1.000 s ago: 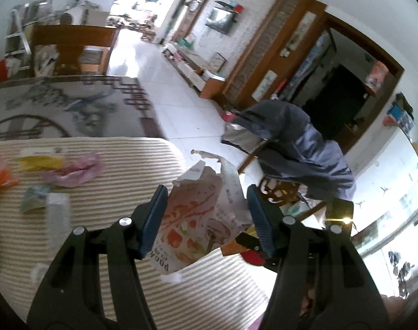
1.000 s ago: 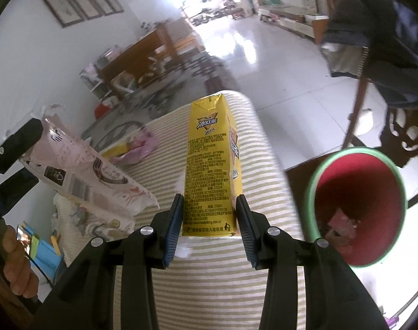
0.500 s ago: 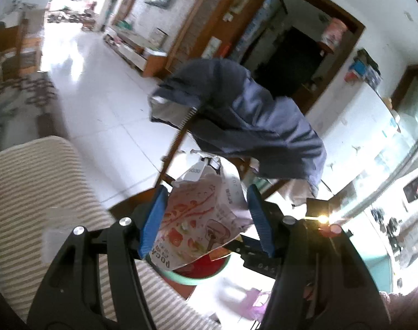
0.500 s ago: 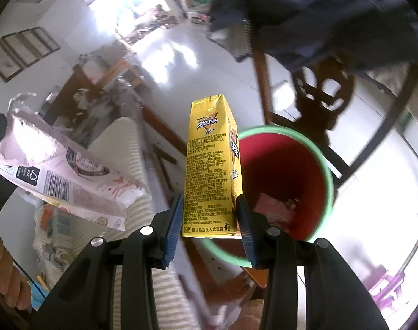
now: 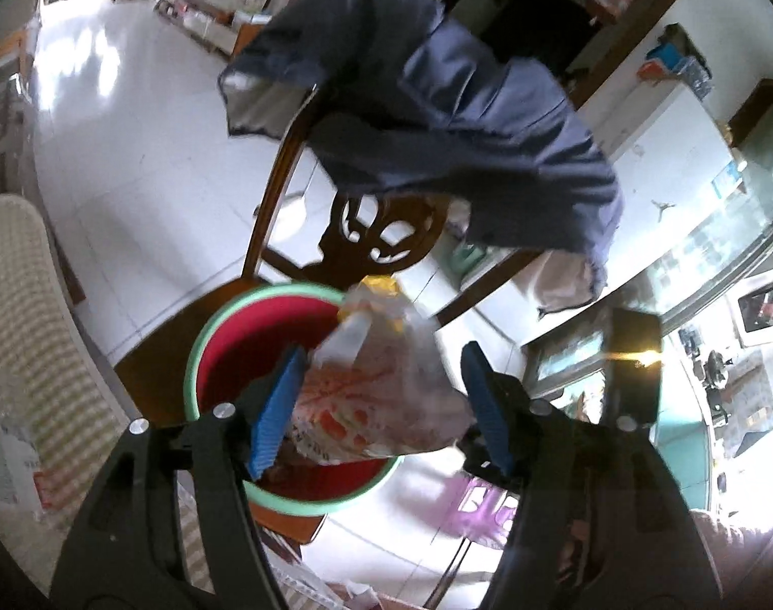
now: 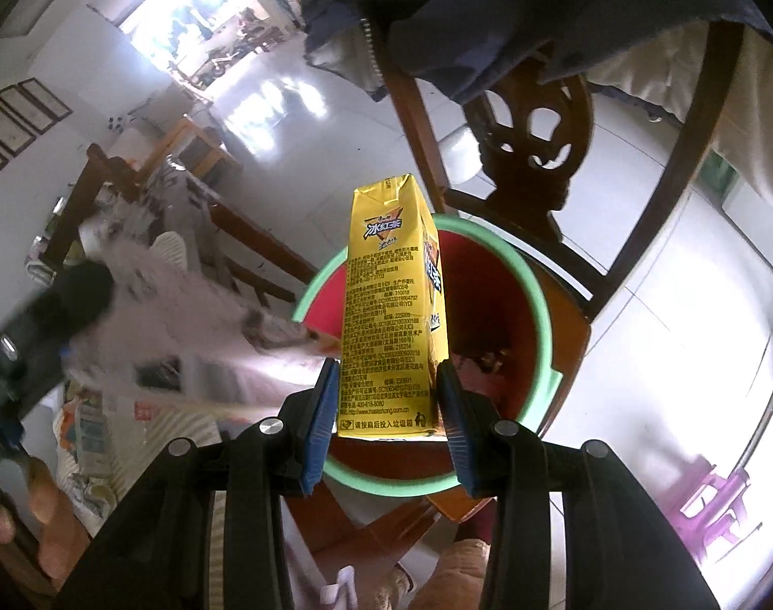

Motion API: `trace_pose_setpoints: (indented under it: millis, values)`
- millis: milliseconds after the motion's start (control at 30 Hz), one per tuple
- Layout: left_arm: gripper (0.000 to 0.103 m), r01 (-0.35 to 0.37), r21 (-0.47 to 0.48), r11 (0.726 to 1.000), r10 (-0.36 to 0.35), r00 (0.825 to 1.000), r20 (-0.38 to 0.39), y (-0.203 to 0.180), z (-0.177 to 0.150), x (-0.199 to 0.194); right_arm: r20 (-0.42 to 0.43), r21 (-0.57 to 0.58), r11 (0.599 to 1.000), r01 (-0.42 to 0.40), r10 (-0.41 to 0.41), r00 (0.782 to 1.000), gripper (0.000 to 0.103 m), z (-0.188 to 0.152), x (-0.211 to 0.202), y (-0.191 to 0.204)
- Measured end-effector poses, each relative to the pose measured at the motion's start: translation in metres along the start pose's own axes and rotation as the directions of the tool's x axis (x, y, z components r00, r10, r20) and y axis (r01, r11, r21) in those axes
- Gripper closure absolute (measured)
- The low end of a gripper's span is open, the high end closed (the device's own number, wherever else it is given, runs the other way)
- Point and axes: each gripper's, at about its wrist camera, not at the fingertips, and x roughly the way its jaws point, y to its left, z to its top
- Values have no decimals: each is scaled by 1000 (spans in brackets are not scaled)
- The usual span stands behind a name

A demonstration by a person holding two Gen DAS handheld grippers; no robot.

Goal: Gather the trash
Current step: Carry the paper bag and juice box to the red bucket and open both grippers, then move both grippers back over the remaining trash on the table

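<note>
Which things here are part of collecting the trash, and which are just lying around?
Part of the job:
- yellow drink carton, clamped in the right gripper
- snack wrapper, between the just-widened jaws of the left gripper
- red bin with green rim, below both

Just lying about:
- dark blue jacket
- carved wooden chair it hangs on
- striped cloth

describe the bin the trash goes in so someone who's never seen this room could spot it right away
Find the dark wooden chair with the carved back and a navy jacket draped over it. On its seat stands a round bin, below the yellow drink carton that the right gripper holds. It is the only container here, deep red inside with a mint-green rim.
</note>
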Motion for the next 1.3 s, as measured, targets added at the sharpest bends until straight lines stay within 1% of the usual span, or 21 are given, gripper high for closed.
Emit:
trace_pose_setpoints:
  millis: [100, 133, 200, 333, 400, 533, 567, 600, 633, 667, 833, 1033, 1133, 1200, 1300]
  values:
    - [34, -20, -17, 1000, 20, 1000, 7, 5, -2, -3, -5, 0, 1000, 3, -3, 1000, 65, 0, 2, -2]
    - [31, -29, -20, 999, 30, 999, 13, 7, -2, -6, -8, -2, 1000, 3, -3, 1000, 65, 0, 3, -1]
    - [30, -43, -33, 999, 44, 999, 32, 10, -3, -15, -19, -8, 1000, 5, -5, 1000, 65, -1, 8, 1]
    - [30, -71, -51, 996, 74, 995, 60, 14, -7, -35, -75, -23, 999, 28, -29, 997, 64, -5, 25, 4]
    - [30, -89, -55, 995, 93, 993, 74, 16, -10, -46, -110, -15, 1000, 24, -25, 994, 64, -9, 35, 5]
    - [30, -107, -78, 991, 114, 989, 92, 23, -18, -64, -131, -16, 1000, 17, -19, 991, 63, -13, 42, 11]
    - [30, -112, -87, 990, 121, 988, 100, 26, -21, -70, -124, -20, 1000, 19, -22, 992, 62, -13, 42, 14]
    - [30, -116, -91, 989, 125, 987, 104, 28, -23, -74, -117, -22, 999, 24, -27, 993, 59, -13, 41, 17]
    - [30, -121, -97, 988, 132, 985, 112, 31, -25, -80, -108, -22, 999, 27, -29, 994, 55, -13, 40, 19]
    - [30, -124, -102, 987, 136, 984, 117, 33, -27, -83, -92, -20, 999, 28, -30, 995, 47, -13, 37, 21]
    - [30, -141, -133, 981, 160, 976, 150, 46, -39, -110, -29, -49, 998, 30, -31, 999, 46, -13, 25, 43]
    - [30, -167, -156, 974, 194, 965, 175, 64, -55, -138, 74, -121, 993, 8, 1, 997, 46, -19, 5, 90]
    - [30, -180, -172, 968, 213, 958, 192, 76, -65, -156, 92, -155, 988, -10, 25, 995, 44, -22, 2, 115]
    - [30, -193, -183, 964, 229, 952, 204, 85, -72, -169, 86, -182, 983, -20, 36, 996, 41, -27, 4, 135]
    - [30, -207, -206, 956, 251, 943, 218, 101, -86, -191, 71, -218, 975, -32, 49, 996, 41, -37, 10, 163]
